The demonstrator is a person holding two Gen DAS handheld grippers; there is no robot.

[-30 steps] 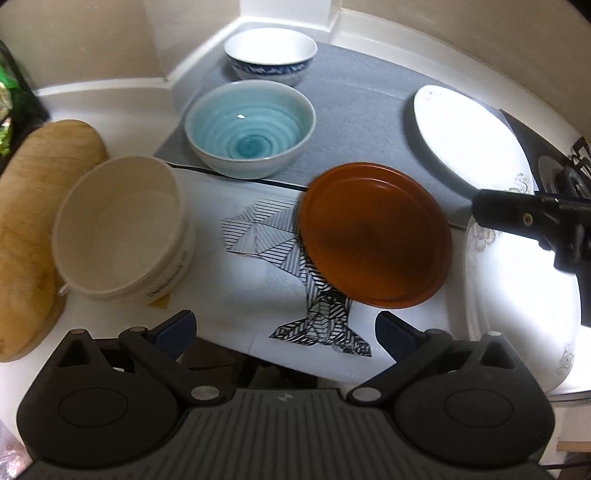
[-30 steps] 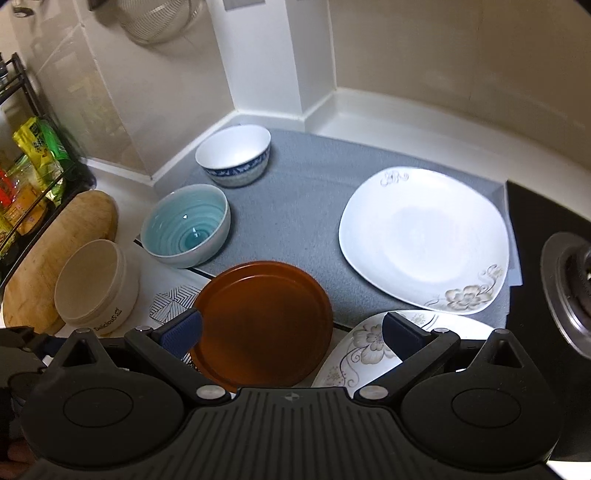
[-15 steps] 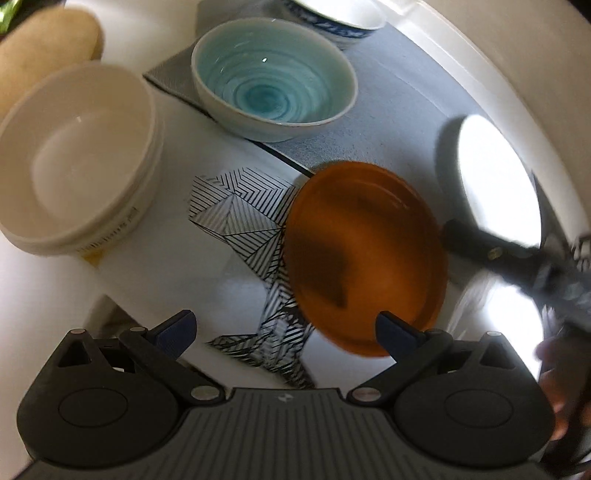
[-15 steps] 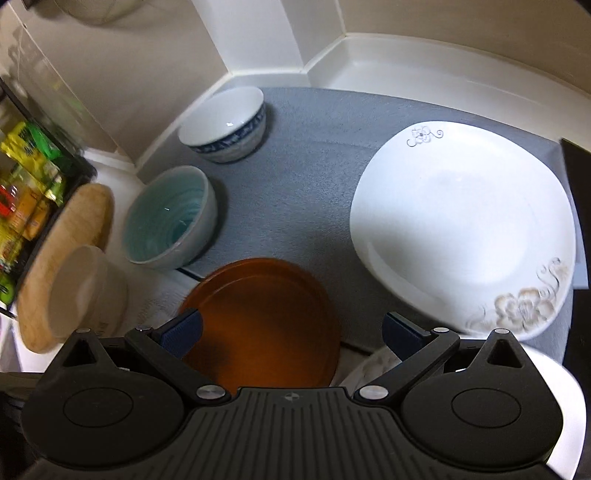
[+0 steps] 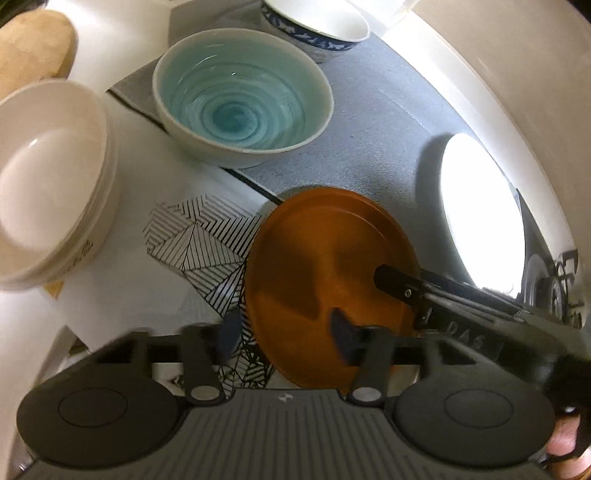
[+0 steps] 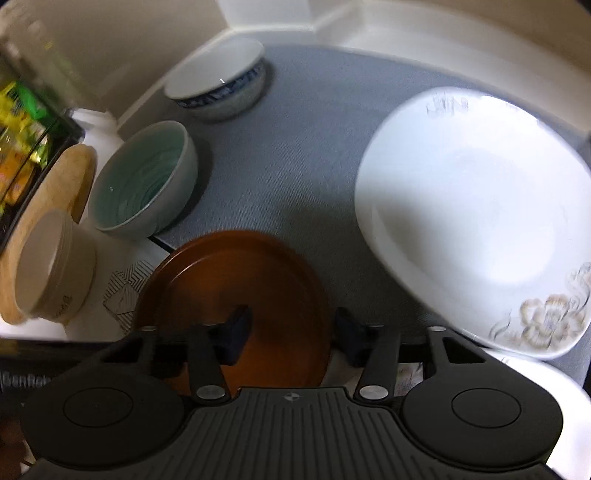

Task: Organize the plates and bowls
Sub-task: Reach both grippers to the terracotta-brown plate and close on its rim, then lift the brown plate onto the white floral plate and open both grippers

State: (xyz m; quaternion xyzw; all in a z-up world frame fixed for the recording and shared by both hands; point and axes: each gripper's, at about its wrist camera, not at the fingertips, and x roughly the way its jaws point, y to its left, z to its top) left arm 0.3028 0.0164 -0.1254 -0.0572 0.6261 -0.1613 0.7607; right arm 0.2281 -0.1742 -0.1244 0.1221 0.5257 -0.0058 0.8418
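A brown round plate (image 5: 325, 266) lies on the counter, half on a white patterned mat (image 5: 192, 243); it also shows in the right wrist view (image 6: 236, 295). My left gripper (image 5: 284, 332) straddles its left rim, jaws partly closed, still apart. My right gripper (image 6: 291, 336) straddles its right rim, jaws partly closed; its finger (image 5: 399, 284) reaches over the plate in the left view. A teal bowl (image 5: 240, 96), a blue-rimmed white bowl (image 5: 317, 26) and a cream bowl (image 5: 48, 177) stand to the left. A white floral plate (image 6: 469, 218) lies on the grey mat.
A second floral plate (image 6: 546, 387) sits at the lower right. A wooden board (image 6: 55, 206) and a rack with packets (image 6: 22, 140) are at the left. The grey mat (image 6: 295, 147) runs to the corner walls. A stove burner (image 5: 557, 291) is at the right.
Both grippers have moved down and in to the brown plate, and both pairs of jaws have narrowed from wide open to around its rims.
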